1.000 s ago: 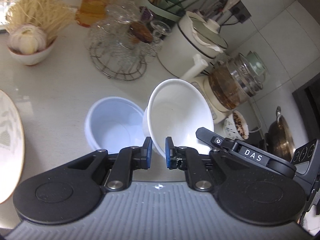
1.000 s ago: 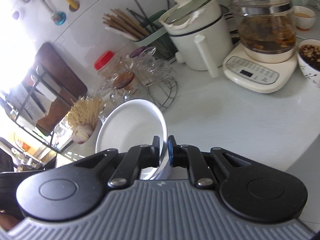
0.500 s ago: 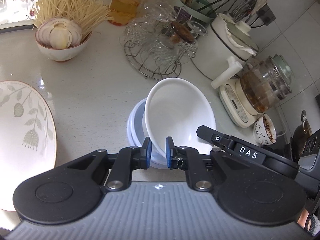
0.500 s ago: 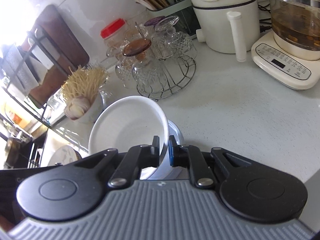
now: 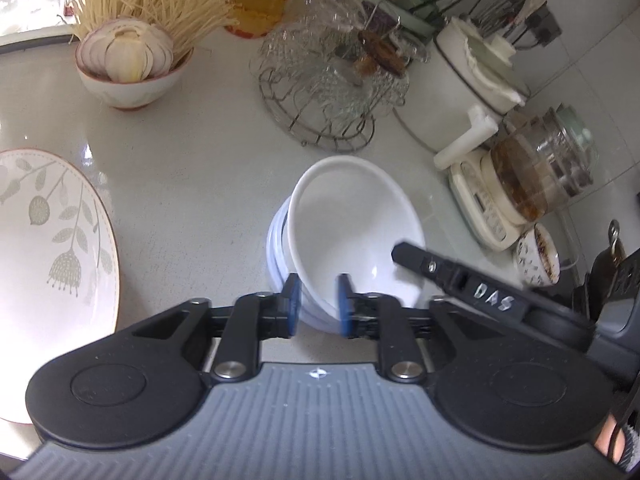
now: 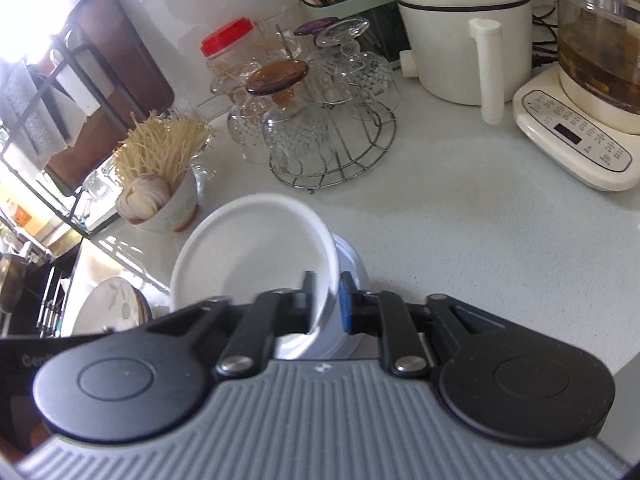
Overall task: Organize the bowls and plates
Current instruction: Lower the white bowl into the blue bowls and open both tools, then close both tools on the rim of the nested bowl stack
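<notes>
Glazed white ceramic bowl (image 5: 352, 228) leans tilted inside the pale blue bowl (image 5: 276, 248) on the bench (image 5: 192, 184), near the wire glass rack (image 5: 320, 120); it looks rigid, slick, breakable. The jaws of the left gripper (image 5: 316, 308) and right gripper (image 6: 326, 300) have just been opening and stand part open, astride its rim without pinching. Best regripped at the thin rim.

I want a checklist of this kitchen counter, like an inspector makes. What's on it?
Surface: pale speckled counter, no spills seen.
Job's things: white bowl tilted in pale blue bowl; leaf-patterned plate apart.
Clutter: garlic-and-noodle bowl, wire rack of glass cups, glass kettle, white pot.
Grippers: left gripper, right gripper just opened, straddling the white bowl's rim.
Cables: dark cords behind pot.
Surroundings: tiled wall.
</notes>
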Available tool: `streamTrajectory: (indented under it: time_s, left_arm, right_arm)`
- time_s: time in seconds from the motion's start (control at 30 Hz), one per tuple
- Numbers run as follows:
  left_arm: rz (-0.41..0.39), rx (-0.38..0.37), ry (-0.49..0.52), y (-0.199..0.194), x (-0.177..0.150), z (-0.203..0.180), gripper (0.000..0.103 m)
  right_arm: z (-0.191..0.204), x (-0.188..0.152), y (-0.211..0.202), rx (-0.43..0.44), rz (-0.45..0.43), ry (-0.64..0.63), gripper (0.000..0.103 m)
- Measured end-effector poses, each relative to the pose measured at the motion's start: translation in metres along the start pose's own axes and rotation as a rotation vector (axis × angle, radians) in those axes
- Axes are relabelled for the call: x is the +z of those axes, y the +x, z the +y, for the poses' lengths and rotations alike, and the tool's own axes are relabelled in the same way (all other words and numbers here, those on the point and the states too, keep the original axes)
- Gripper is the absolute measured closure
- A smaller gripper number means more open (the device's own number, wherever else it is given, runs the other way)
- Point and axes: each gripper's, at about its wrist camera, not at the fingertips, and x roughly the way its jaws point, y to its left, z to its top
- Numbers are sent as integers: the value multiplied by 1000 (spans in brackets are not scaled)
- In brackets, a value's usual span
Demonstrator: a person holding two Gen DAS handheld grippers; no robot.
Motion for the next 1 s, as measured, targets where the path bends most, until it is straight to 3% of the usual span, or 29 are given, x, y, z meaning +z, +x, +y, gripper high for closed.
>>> streamTrajectory:
  time_s: [0.07, 0.1, 0.27, 0.7, 1.0]
  left_arm:
    - [-5, 12, -6, -3, 2, -1, 46]
    - [-11, 13, -5, -4, 3, -2, 42]
    - [-13, 26, -23, 0, 6, 0, 39]
    - [-26, 65, 22, 13, 10, -7, 39]
    - [-14, 74, -45, 32, 10, -6, 39]
  right_arm:
    - [0, 0, -6, -3, -33, -3, 32]
    - [1, 0, -10, -2, -52, -16, 30]
    - [-5, 4, -16, 6, -68, -20, 31]
    - [-33, -1, 16, 44, 47, 122, 31]
    - [-40, -9, 24, 44, 68, 168, 36]
